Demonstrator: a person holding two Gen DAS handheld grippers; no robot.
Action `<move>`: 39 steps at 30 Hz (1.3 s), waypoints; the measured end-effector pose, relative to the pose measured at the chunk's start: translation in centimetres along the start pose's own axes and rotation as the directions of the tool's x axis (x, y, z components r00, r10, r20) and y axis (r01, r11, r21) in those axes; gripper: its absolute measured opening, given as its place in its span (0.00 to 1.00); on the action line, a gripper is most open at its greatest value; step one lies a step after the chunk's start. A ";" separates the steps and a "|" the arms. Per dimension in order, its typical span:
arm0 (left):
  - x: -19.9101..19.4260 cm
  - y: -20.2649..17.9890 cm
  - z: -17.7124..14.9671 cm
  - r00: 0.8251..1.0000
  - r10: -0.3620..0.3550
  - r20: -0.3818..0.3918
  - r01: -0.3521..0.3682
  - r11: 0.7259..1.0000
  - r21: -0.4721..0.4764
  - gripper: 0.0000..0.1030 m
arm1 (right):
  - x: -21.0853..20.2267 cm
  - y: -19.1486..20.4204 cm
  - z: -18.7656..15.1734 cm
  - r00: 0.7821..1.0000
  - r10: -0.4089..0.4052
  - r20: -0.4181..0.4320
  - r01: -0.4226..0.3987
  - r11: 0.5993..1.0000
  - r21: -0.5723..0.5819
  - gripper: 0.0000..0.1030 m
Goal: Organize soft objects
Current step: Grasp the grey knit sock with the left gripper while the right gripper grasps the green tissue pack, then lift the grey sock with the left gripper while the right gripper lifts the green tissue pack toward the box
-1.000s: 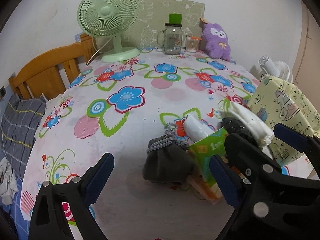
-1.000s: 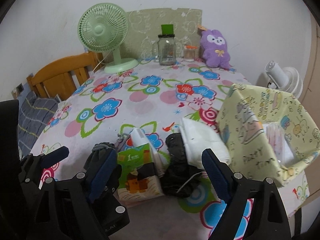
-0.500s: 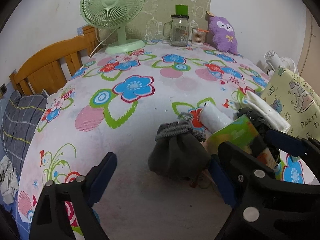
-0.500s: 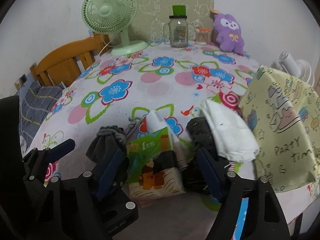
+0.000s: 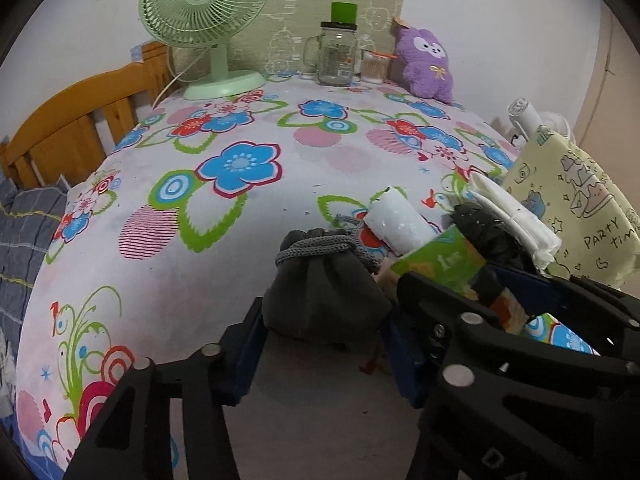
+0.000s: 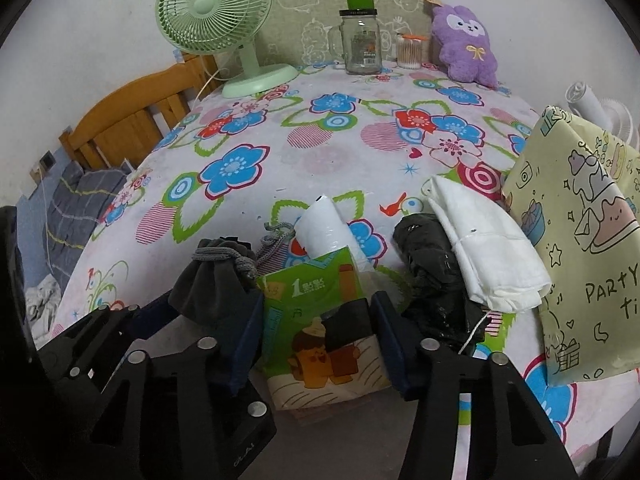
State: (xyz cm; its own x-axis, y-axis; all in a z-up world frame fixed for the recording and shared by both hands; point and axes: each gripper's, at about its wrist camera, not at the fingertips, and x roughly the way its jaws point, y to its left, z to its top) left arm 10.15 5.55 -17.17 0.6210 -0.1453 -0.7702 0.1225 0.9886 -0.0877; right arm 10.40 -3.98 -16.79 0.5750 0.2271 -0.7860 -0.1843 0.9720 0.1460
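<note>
You've got the left gripper spread around the grey pouch and the right gripper spread around the tissue pack — nothing lifted; storage bag waits at 3 o'clock — sorting barely begun

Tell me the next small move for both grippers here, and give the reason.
Probably close both at once. The left gripper is open with the grey drawstring pouch between its fingers, and the right gripper is open around the green tissue pack. Neither visibly squeezes its item yet, so closing should secure each for moving toward the yellow fabric bin.
</note>
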 end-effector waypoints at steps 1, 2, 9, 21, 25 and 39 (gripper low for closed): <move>0.0 0.0 0.0 1.000 -0.006 -0.001 0.006 1.000 0.002 0.48 | 0.0 0.0 0.0 1.000 0.000 0.000 0.000 1.000 0.001 0.52; -0.1 0.0 0.0 1.000 -0.011 -0.003 0.011 1.000 0.002 0.47 | 0.0 0.0 0.0 1.000 0.000 0.001 0.000 1.000 0.003 0.52; -0.3 -0.4 0.3 1.000 -0.018 -0.006 0.018 1.000 0.009 0.40 | -0.3 -0.2 0.2 1.000 -0.007 0.008 0.007 1.000 0.005 0.50; -2.1 -1.0 1.6 0.999 0.003 0.052 -0.004 1.000 0.022 0.38 | -2.2 -0.3 1.1 0.998 -0.012 0.059 0.011 1.000 0.006 0.50; -2.8 -1.2 2.2 0.998 0.008 0.069 -0.010 1.000 0.025 0.37 | -3.1 -0.4 1.7 0.997 -0.010 0.080 0.009 1.000 0.008 0.50; -5.5 -2.6 4.3 0.990 0.012 0.137 -0.016 0.999 0.032 0.37 | -6.2 -0.7 3.3 0.988 -0.008 0.155 0.008 1.000 0.006 0.50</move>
State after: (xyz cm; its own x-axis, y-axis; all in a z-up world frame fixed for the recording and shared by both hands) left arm 9.72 3.65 -9.96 0.7228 -0.1376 -0.6772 0.1369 0.9891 -0.0548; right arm 9.58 -5.85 -9.99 0.6935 0.2257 -0.6842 -0.1750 0.9740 0.1439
